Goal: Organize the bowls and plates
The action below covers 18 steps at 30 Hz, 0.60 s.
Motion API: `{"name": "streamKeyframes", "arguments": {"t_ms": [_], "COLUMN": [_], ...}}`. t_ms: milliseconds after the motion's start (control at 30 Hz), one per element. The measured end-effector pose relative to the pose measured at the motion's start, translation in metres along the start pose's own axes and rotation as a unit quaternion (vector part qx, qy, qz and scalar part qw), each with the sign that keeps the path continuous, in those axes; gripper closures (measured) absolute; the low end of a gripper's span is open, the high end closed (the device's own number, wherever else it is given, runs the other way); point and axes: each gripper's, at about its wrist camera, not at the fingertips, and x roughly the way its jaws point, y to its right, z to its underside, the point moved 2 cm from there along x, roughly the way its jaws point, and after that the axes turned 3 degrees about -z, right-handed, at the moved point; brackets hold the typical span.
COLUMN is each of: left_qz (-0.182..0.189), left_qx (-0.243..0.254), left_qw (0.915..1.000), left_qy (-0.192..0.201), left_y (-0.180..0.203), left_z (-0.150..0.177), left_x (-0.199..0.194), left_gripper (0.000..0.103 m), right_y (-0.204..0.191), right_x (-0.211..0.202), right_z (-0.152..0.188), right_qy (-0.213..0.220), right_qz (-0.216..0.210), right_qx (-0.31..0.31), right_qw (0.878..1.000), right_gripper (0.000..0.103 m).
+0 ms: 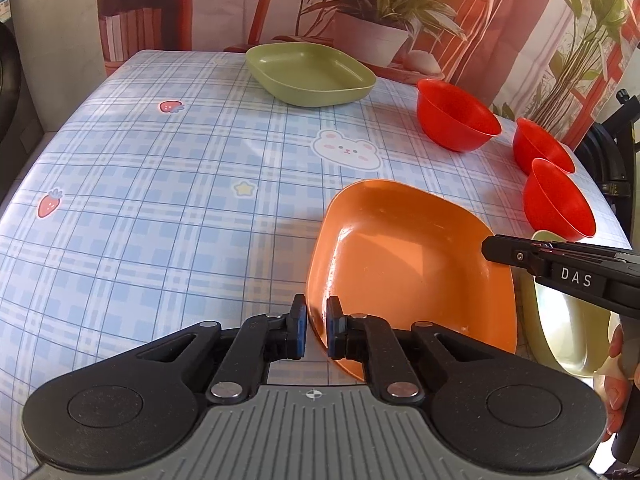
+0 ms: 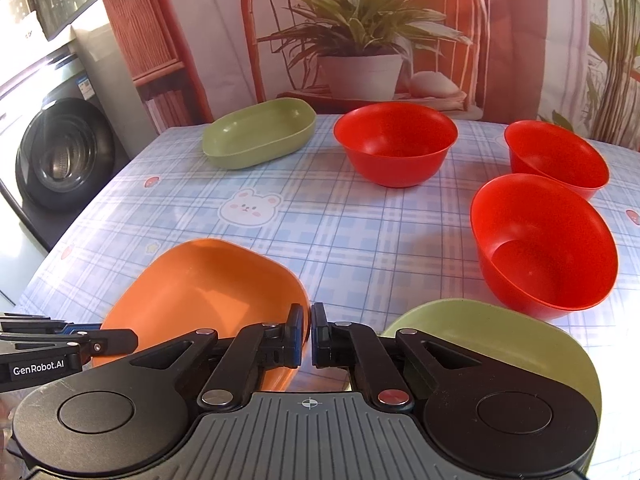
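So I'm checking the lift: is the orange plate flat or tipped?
Tipped: the orange plate is raised at an angle off the tablecloth, its rim pinched by the left gripper.

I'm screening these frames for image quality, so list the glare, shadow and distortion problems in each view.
Left wrist view: fisheye bows the plaid tablecloth edges; bright glare streaks the orange plate along its left inner wall; the far green plate stays sharp. Right wrist view: corners vignette black; the washing machine curves at the left edge; the nearest red bowl shades its own interior.
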Motion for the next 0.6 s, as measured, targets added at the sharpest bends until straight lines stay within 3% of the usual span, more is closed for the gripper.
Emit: {"name": "streamKeyframes", "arguments": {"t_ms": [333,600], "left_qz": [-0.007,0.017], "left_qx": [0.018,0.045], "left_qw": [0.9997,0.9986], "left_qy": [0.016,0.020], "left_y": [0.008,0.032], "left_z": [0.000,-0.007], "left_x": [-0.019,-0.035], "left_gripper": [0.094,0.094], "right_y": [-0.001,0.017], "right_x": [-0.021,-0.054], "right_z": [-0.005,-0.011], "right_qy": [0.032,0.066], "right_qz": [-0.006,0.002], "right_qx": [0.013,0.034], "right_qw": [0.999,0.997], "right_gripper": [0.099,0.099]}}
